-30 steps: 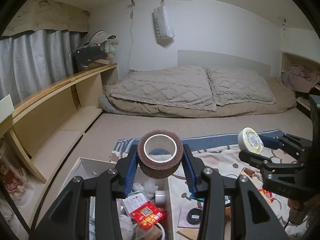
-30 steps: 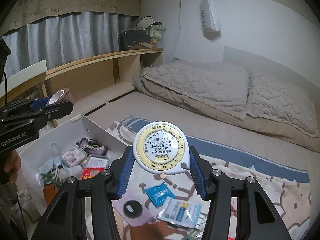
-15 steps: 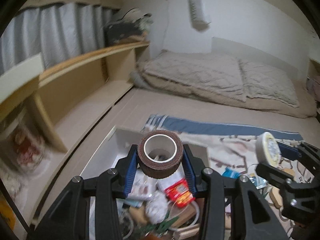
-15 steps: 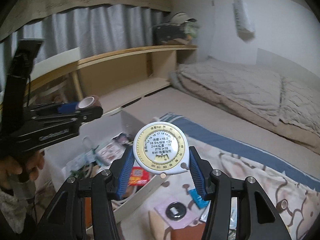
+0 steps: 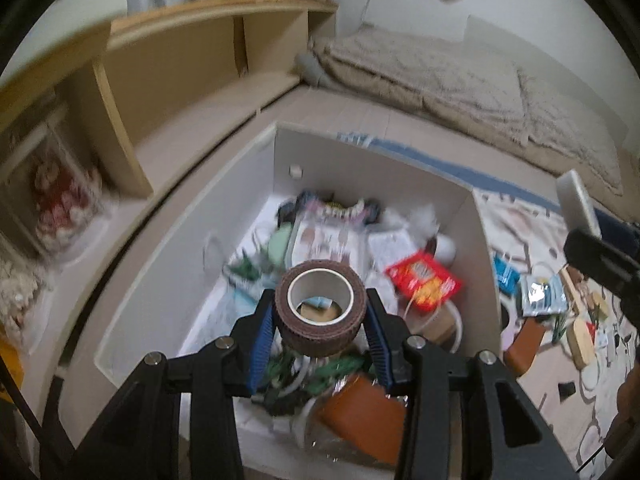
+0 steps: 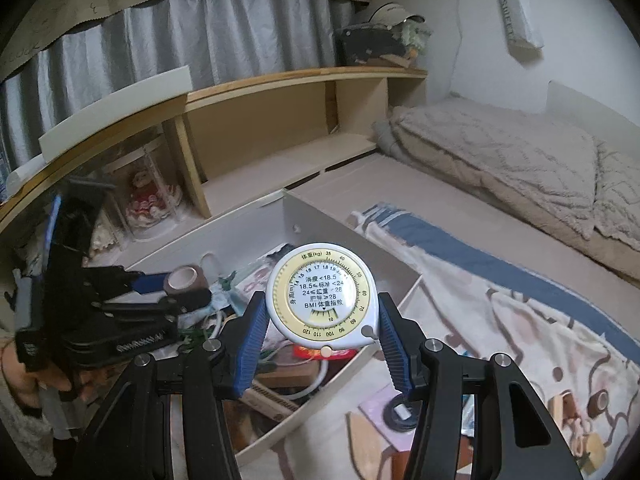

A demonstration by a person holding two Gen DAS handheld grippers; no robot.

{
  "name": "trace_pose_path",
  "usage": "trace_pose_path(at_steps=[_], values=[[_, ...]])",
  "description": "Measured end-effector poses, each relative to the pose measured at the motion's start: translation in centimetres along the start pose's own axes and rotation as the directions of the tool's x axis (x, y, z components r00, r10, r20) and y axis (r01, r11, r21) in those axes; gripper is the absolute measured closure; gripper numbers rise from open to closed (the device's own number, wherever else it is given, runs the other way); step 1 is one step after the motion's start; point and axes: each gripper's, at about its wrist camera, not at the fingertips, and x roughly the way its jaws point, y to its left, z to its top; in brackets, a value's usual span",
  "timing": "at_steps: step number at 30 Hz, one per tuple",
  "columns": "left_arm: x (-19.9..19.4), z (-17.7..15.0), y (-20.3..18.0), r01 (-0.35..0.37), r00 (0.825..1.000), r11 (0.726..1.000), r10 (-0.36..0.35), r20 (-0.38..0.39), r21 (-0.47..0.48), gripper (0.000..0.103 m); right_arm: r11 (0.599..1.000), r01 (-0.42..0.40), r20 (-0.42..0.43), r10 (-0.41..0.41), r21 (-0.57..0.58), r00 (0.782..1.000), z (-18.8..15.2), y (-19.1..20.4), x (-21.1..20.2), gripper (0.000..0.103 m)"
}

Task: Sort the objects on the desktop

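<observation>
My left gripper [image 5: 320,318] is shut on a brown roll of tape [image 5: 321,308], its blue pads pressing both sides. It hangs over the white open box [image 5: 168,264], which is full of mixed small items. My right gripper [image 6: 322,320] is shut on a white and yellow BMI tape measure [image 6: 322,300] and hovers above the box's right wall [image 6: 384,264]. In the right wrist view the left gripper [image 6: 180,284] with its brown tape roll [image 6: 186,278] shows at the left, held by a hand [image 6: 60,380]. The tape measure [image 5: 576,204] appears edge-on at the right of the left wrist view.
A patterned blanket [image 6: 500,320] right of the box carries loose packets [image 5: 540,296], a brown wallet [image 5: 524,340] and a black ring on pink paper [image 6: 400,412]. Wooden shelves [image 6: 280,120] run along the left. Beige bedding [image 6: 500,152] lies behind.
Both grippers have swung left and tipped downward. The left one with the tape roll now hangs over the box; the right one with the tape measure has come over the box's right side.
</observation>
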Motion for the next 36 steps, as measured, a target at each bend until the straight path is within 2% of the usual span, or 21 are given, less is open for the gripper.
trace_pose_path(at_steps=[3,6,9,21,26,27,28,31,36], values=[[1.0,-0.7,0.2,0.011,0.998,1.0,-0.01,-0.061,0.008,0.061,1.0,-0.002,-0.022,0.002,-0.01,1.0,-0.5,0.7,0.7,0.049],[1.7,-1.1,0.4,0.0,0.996,1.0,0.002,-0.093,0.021,0.061,1.0,-0.009,-0.041,0.009,-0.017,0.999,-0.8,1.3,1.2,0.049],[2.4,-1.3,0.9,0.015,0.991,1.0,-0.014,-0.13,0.005,0.061,1.0,-0.015,-0.055,0.014,-0.024,0.998,-1.2,1.9,1.7,0.049],[4.7,-1.1,2.7,-0.008,0.983,0.998,-0.003,-0.183,-0.059,0.061,0.998,-0.035,-0.098,0.03,-0.044,0.995,-1.9,3.0,3.1,0.049],[4.9,-1.0,2.7,-0.012,0.982,0.998,0.0,-0.188,-0.059,0.061,0.998,-0.036,-0.106,0.031,-0.046,0.994,-2.0,3.1,3.4,0.049],[5.0,-1.0,2.7,-0.013,0.981,0.998,0.001,-0.192,-0.061,0.058,0.998,-0.037,-0.107,0.032,-0.046,0.994,-2.0,3.1,3.4,0.049],[5.1,-1.0,2.7,-0.016,0.981,0.998,0.004,-0.195,-0.061,0.051,0.998,-0.039,-0.108,0.034,-0.045,0.994,-2.0,3.2,3.4,0.049],[4.7,-0.9,2.4,-0.02,0.983,0.999,0.012,-0.181,-0.044,0.037,0.998,-0.042,-0.111,0.037,-0.04,0.993,-2.0,3.2,3.5,0.049],[3.6,-0.3,2.5,-0.024,0.99,0.999,0.018,-0.142,-0.04,0.033,0.998,-0.052,-0.113,0.049,-0.02,0.992,-1.9,2.8,3.4,0.049]])
